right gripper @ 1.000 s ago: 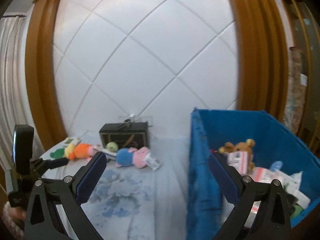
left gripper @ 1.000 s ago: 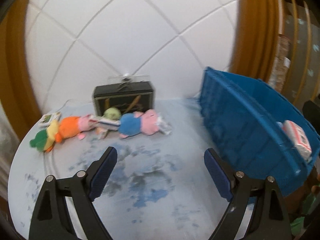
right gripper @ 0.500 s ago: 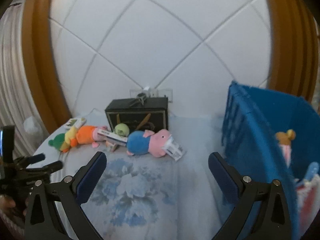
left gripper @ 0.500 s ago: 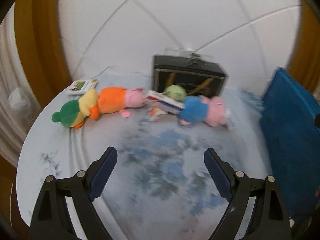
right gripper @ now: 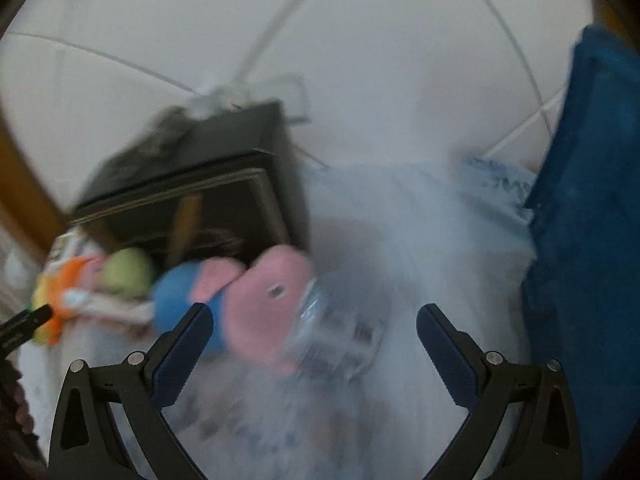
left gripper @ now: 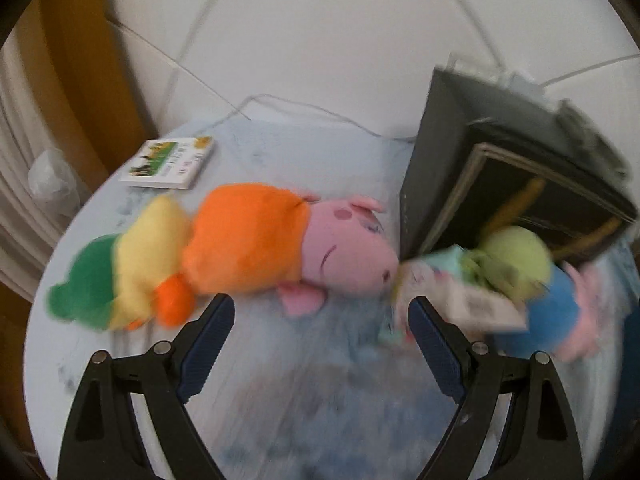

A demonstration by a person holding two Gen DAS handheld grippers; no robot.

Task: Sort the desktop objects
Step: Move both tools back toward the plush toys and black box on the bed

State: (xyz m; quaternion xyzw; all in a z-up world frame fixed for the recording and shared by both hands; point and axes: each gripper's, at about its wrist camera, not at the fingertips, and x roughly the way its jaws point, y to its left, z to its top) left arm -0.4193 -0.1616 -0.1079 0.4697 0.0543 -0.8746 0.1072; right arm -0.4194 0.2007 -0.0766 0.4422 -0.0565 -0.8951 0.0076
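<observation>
Lying on the blue-patterned tablecloth point(left gripper: 304, 400): orange pig plush point(left gripper: 256, 248), snout toward a black box point(left gripper: 512, 184), green and yellow plush point(left gripper: 116, 276) touching its back end. Blue pig plush point(right gripper: 240, 300) lies before the box beside a green ball point(right gripper: 126, 270), a clear packet point(right gripper: 340, 336) at its head. Small booklet point(left gripper: 170, 160) sits apart near the table edge. Blue bin point(right gripper: 592, 220) stands right. Left gripper point(left gripper: 320, 324) and right gripper point(right gripper: 314, 332): both spread wide, holding nothing.

Bare table point(left gripper: 312, 400) lay open across the lower centre of both frames. Plush toys point(left gripper: 240, 256) barred mid-frame, a black box point(left gripper: 500, 184) stood behind, a blue bin point(right gripper: 592, 240) walled the right edge.
</observation>
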